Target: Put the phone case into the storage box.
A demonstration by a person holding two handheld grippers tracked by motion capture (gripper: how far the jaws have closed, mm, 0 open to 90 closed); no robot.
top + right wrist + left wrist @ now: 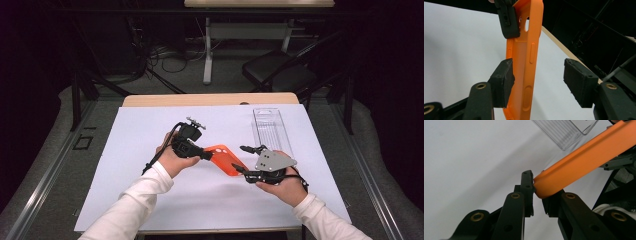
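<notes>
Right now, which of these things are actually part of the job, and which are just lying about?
In use:
orange phone case
left gripper, clamped on it
right gripper, jaws apart around it

Lying about:
clear plastic tray
black chair

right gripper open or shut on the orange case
Open: the right gripper has the orange phone case between its jaws, one pad beside it, the other clearly apart.

Wide bare white sheet [150,190] left of and in front of both hands — free passage there. Between the grippers, blocked by the orange phone case [226,159] spanning the gap. Behind the right gripper [246,159], a clear plastic tray [267,127] just beyond — tight. Far left corner open.
</notes>
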